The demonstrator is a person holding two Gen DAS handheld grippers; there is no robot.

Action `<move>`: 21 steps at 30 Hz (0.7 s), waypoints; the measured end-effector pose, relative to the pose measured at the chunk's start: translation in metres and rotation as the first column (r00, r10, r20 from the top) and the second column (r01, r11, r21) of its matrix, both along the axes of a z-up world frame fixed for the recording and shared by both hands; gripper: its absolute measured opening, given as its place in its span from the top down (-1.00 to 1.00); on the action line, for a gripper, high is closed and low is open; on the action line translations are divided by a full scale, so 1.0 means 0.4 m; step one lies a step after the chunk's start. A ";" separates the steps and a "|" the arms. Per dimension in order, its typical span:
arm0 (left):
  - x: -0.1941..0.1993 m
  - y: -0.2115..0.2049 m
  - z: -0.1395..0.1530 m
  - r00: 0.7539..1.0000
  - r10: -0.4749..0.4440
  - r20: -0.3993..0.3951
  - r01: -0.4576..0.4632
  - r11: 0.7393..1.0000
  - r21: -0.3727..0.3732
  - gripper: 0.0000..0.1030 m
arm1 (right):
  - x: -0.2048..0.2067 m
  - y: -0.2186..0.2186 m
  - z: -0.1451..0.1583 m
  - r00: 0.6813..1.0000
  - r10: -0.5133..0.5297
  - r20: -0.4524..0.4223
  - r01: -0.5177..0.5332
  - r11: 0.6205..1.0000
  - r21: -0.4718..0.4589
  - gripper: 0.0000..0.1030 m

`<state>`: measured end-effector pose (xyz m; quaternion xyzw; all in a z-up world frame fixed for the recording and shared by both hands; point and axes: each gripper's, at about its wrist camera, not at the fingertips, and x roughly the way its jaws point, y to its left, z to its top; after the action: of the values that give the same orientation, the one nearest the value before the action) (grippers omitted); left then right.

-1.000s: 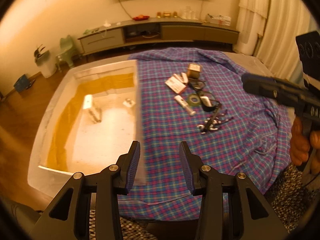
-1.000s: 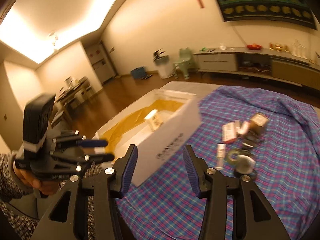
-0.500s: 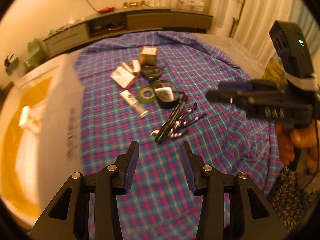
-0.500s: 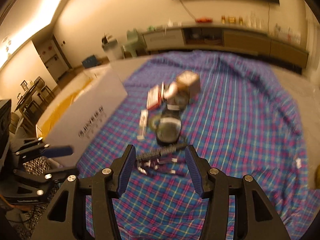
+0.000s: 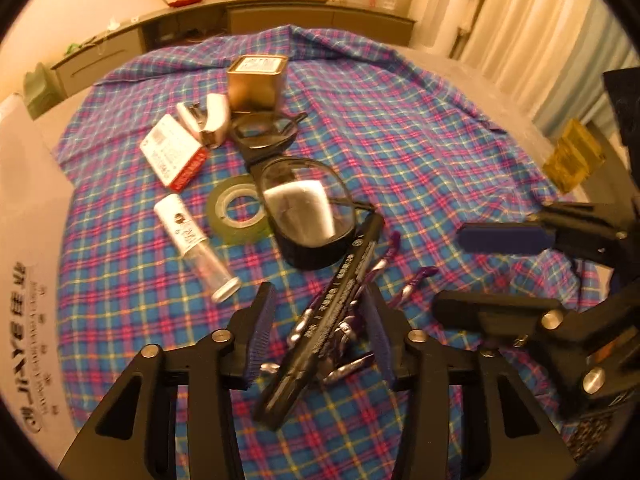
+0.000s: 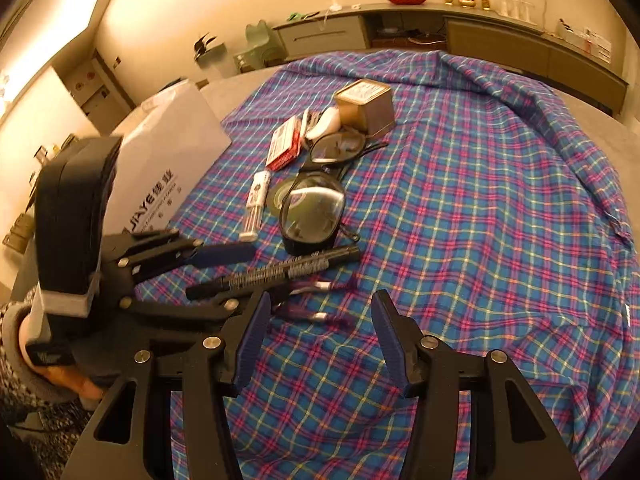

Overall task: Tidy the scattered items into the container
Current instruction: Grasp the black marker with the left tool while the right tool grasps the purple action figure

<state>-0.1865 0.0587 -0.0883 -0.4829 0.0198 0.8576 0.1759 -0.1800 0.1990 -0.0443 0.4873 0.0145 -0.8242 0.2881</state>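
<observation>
In the left wrist view a black marker (image 5: 332,300) lies on the plaid cloth (image 5: 400,140) across some purple and silver clips (image 5: 400,292). My left gripper (image 5: 320,320) straddles the marker. Its jaws are closing, and a gap still shows beside the left pad. My right gripper (image 6: 320,332) hovers over bare cloth just right of the clips (image 6: 316,316), its jaws opening with nothing between them. Beyond lie a black lens-topped case (image 5: 308,208), a green tape roll (image 5: 236,216), a white tube (image 5: 188,236), a red-white packet (image 5: 172,156), a white stapler (image 5: 212,116), glasses (image 5: 264,130) and a gold tin (image 5: 256,80).
The white container box (image 6: 172,148) stands at the cloth's left edge, its printed wall facing the items. Both grippers sit close together over the clips, each held by a hand. The cloth (image 6: 480,200) is rumpled at the far right. A low cabinet runs along the back wall.
Both grippers have dropped toward the cloth. The left one swung from above the box across to the marker and narrowed its jaws around it. The right one came down beside the clips.
</observation>
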 end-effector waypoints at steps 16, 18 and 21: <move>0.088 -0.173 0.021 0.991 0.100 0.084 -0.109 0.988 0.105 0.74 | 0.004 -0.104 -0.025 0.970 0.210 -0.123 -0.203 0.977 0.069 -0.24; 0.106 -0.210 0.019 0.986 0.133 0.098 -0.144 0.983 0.113 0.74 | 0.017 -0.130 -0.031 0.955 0.253 -0.153 -0.241 0.966 0.092 -0.30; 0.129 -0.244 0.006 0.979 0.164 0.121 -0.179 0.976 0.123 0.74 | 0.035 -0.165 -0.046 0.932 0.314 -0.179 -0.293 0.947 0.132 -0.34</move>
<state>-0.1349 -0.0388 -0.0860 -0.5163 -0.0891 0.8412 0.1339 -0.1660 0.1332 -0.0629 0.4090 0.1609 -0.8123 0.3835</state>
